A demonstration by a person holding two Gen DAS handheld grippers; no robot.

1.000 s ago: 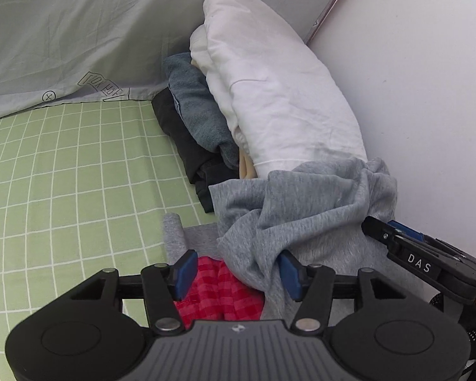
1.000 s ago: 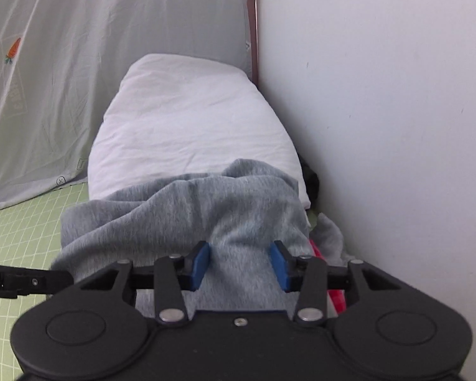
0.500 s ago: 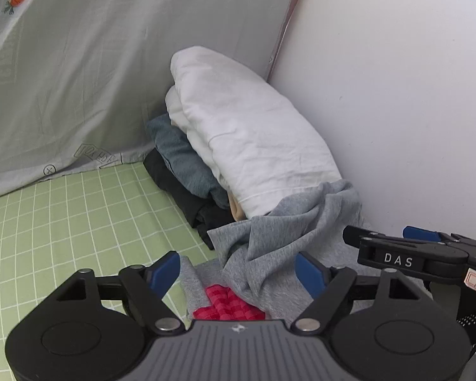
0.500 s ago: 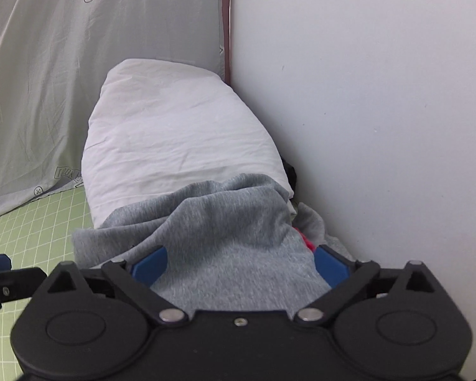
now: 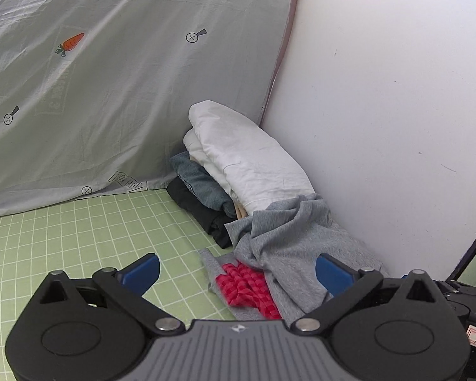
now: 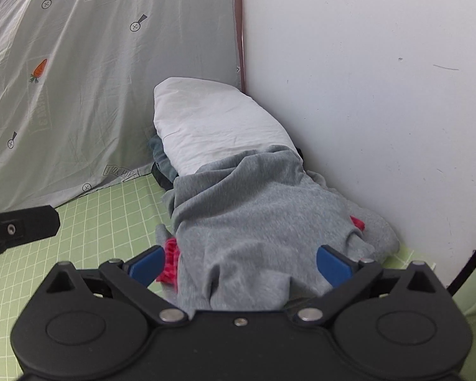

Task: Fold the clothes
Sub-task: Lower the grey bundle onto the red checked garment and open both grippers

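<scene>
A grey garment with a red patterned part (image 5: 282, 247) lies crumpled on the green checked mat, leaning against a stack of folded clothes topped by a white one (image 5: 247, 162). It also shows in the right wrist view (image 6: 254, 222), draped over the white fold (image 6: 215, 123). My left gripper (image 5: 238, 273) is open and empty, pulled back above the garment. My right gripper (image 6: 239, 262) is open and empty just above the garment's near end.
The stack of white, blue-grey and black folded clothes sits in the corner between a grey printed sheet (image 5: 111, 79) and a white wall (image 5: 396, 111). The green checked mat (image 5: 63, 241) spreads to the left. The left gripper's side (image 6: 19, 225) shows at the right wrist view's left edge.
Both grippers opened, let go of the grey garment and pulled back from the stack. The garment stays slumped against the folded clothes.
</scene>
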